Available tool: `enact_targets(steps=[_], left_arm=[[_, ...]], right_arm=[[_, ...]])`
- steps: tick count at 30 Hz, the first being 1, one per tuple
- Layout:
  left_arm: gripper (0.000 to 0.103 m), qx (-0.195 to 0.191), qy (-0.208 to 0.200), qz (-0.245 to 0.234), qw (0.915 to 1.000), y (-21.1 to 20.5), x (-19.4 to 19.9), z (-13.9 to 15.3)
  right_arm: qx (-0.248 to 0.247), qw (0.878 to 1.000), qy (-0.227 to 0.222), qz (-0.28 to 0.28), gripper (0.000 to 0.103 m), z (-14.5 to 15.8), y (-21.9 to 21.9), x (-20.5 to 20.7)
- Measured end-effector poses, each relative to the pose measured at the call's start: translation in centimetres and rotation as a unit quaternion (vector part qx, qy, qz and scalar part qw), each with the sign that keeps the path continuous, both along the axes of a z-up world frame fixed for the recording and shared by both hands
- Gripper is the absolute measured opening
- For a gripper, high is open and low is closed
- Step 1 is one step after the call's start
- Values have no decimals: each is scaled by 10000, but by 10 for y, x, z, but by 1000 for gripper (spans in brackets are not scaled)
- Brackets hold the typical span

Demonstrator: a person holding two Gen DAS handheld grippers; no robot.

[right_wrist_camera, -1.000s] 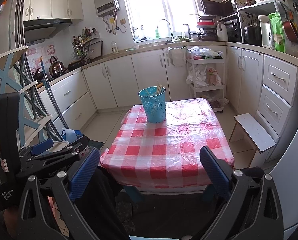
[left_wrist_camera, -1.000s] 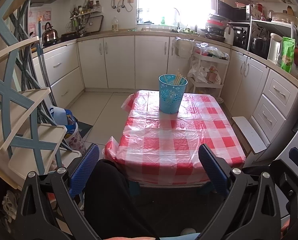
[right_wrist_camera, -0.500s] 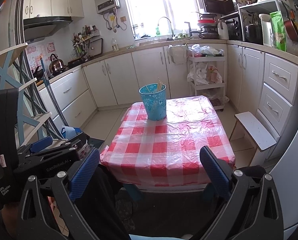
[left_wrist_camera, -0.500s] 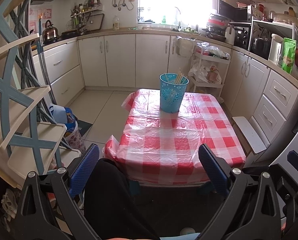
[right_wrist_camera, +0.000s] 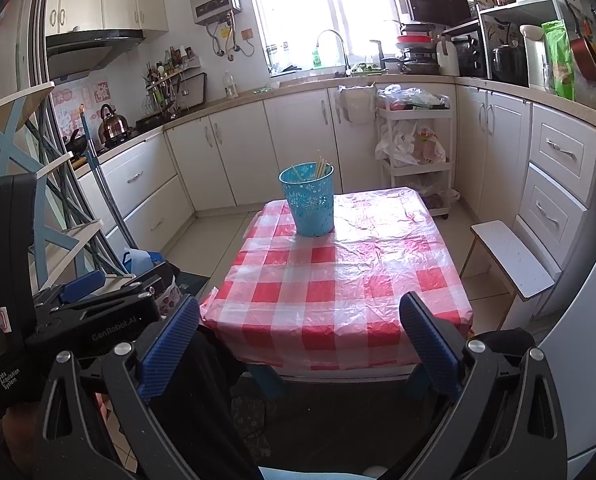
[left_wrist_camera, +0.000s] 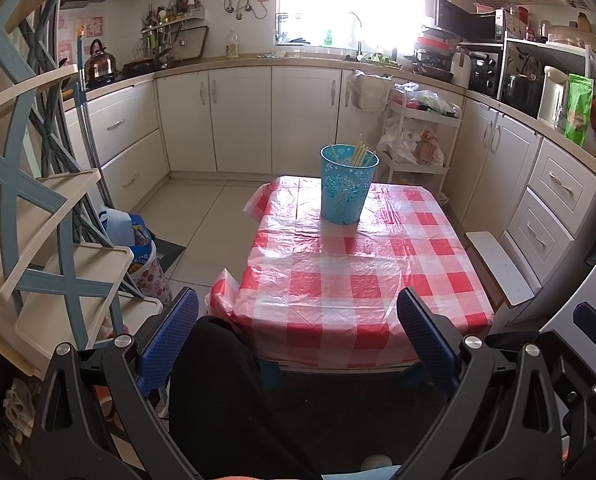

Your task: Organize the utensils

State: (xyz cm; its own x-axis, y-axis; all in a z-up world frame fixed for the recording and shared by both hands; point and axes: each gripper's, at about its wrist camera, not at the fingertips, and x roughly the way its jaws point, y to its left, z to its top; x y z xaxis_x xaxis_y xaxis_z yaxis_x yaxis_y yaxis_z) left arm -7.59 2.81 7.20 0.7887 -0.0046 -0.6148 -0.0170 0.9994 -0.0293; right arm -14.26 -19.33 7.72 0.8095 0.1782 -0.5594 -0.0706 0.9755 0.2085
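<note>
A blue plastic cup holding several pale chopsticks stands upright at the far end of the low table with a red-and-white checked cloth. The cup also shows in the right wrist view. My left gripper is open and empty, held back from the table's near edge. My right gripper is open and empty too, also short of the near edge. The left gripper's body shows at the lower left of the right wrist view.
A blue-and-cream shelf rack stands close on the left with bags at its foot. A small white stool is right of the table. Kitchen cabinets ring the room. A white trolley stands behind the table.
Both views have risen and tilted slightly, so the table and cup sit a little lower in frame. Both grippers stay open and empty.
</note>
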Motion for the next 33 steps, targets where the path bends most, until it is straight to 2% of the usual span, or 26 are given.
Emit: enact_targets(steps=[17,24,31,33], left_arm=[[95,-20,13,6,10000,2,5,-5],[95,-84,-313,99,9994,6,2,-4],[95,-193,160,170,9995,12,17,-12],[95,-160,167,228,9995,13,18,-14]], right_arm=[[14,9999,121,48,96,-6,-1,5],[-1,9998,190,59,96,-8,-1,9],[-23,9998,190,73,96,-8,-3,11],[-28,9998,190,61,96,-9,-4,11]])
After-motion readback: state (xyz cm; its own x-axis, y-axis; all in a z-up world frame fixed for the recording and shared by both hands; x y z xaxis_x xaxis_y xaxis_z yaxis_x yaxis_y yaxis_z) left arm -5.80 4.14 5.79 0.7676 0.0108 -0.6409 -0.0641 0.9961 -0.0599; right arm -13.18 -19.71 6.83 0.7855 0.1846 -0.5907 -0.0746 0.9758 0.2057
